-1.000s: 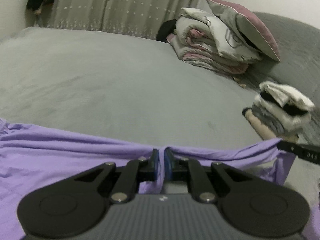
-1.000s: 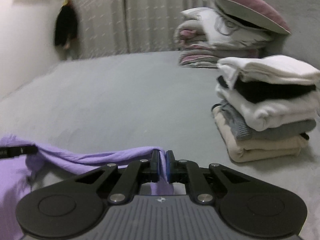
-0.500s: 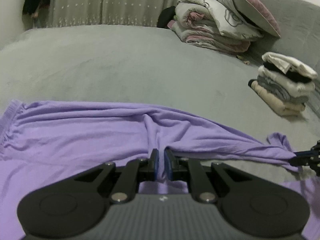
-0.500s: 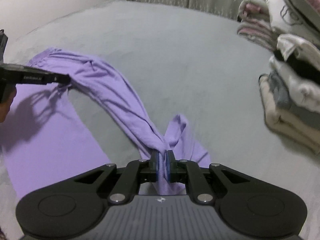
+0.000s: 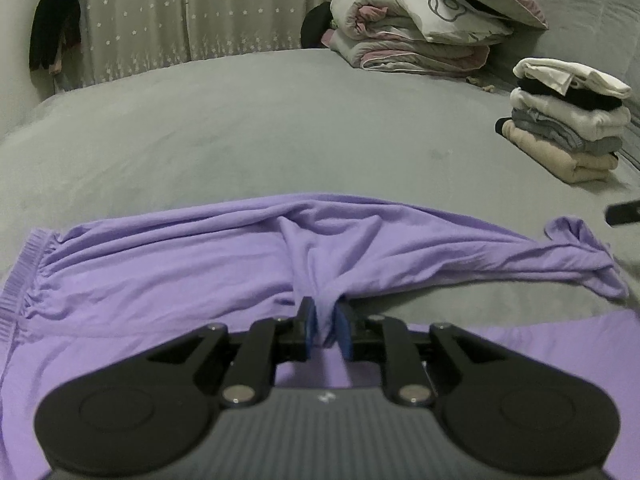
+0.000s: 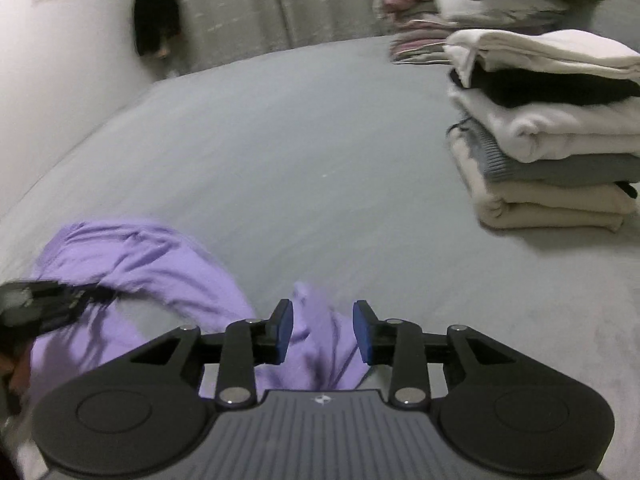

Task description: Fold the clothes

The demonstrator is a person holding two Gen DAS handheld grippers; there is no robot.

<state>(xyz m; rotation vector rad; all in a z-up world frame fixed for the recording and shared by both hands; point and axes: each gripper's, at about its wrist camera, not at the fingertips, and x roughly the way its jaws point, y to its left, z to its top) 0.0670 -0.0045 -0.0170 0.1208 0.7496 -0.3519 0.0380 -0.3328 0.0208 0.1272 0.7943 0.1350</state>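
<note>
Purple trousers (image 5: 208,256) lie on the grey bed (image 5: 248,128), one leg folded over, the elastic waistband at the left. My left gripper (image 5: 326,326) is shut on a pinch of the purple cloth near the crotch. My right gripper (image 6: 323,330) is open just above the leg's end (image 6: 320,344), which lies loose on the bed between the jaws. The purple cloth also shows in the right wrist view (image 6: 168,272). The left gripper's finger (image 6: 36,300) shows at the left edge of the right wrist view. The right gripper's tip (image 5: 624,213) shows at the right edge of the left wrist view.
A stack of folded clothes (image 5: 568,120) stands on the bed at the right, close in the right wrist view (image 6: 552,128). Folded quilts and pillows (image 5: 424,20) lie at the back. Curtains (image 5: 180,12) hang behind, with a dark item (image 5: 54,36) hanging at the left wall.
Both grippers carried the trouser leg across and down onto the bed. The right gripper has opened and let go of the leg's end. The left stays shut on the cloth.
</note>
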